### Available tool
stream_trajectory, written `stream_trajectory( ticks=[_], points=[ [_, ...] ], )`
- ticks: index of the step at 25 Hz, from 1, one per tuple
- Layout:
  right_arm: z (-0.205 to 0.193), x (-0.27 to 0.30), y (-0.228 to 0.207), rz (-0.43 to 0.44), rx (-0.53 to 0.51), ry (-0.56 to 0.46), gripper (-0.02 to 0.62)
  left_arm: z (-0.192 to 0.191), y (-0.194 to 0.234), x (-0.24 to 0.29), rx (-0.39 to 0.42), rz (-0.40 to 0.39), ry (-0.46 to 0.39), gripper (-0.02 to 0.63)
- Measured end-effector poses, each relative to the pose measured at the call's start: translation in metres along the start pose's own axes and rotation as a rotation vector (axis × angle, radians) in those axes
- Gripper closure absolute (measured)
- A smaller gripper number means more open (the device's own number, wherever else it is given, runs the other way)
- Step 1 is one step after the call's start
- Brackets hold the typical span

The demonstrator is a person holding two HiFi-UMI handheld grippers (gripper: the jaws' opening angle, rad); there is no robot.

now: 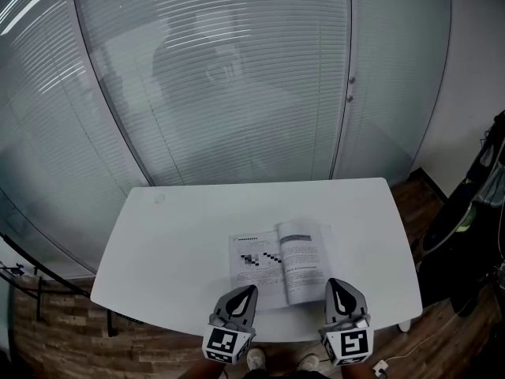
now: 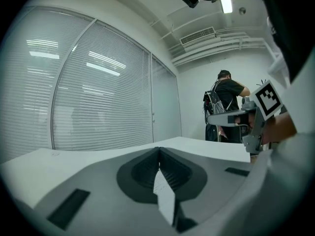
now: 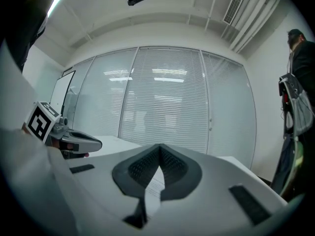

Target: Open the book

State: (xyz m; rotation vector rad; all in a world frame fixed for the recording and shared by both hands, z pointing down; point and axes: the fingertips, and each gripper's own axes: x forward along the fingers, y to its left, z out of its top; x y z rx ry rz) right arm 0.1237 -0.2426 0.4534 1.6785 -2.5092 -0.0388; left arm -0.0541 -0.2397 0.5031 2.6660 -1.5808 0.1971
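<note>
Book (image 1: 280, 263) open; left tongs (image 1: 252, 290), right tongs (image 1: 331, 282) seemingly shut.

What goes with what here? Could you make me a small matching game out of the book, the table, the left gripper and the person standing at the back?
Things:
1. book
2. table
3. left gripper
4. person with a backpack

Descriptions:
A. white, with the book on top
B. jaws together, nothing gripped
C. lying open, pages up
D. standing in the background, in a dark top

Pairs: 1-C, 2-A, 3-B, 4-D
</note>
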Motion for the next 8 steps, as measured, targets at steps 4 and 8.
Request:
stream_trajectory(
  ticks=[4,8],
  points=[
    [0.001,0.002,0.0,-0.004,-0.009,0.026,0.592,-0.006,0.004,0.0,-0.007,0.012,0.01,0.595],
    [0.0,0.007,0.0,0.019,-0.001,-0.013,0.592,-0.012,0.003,0.003,-0.017,0.013,0.017,0.595]
  ],
)
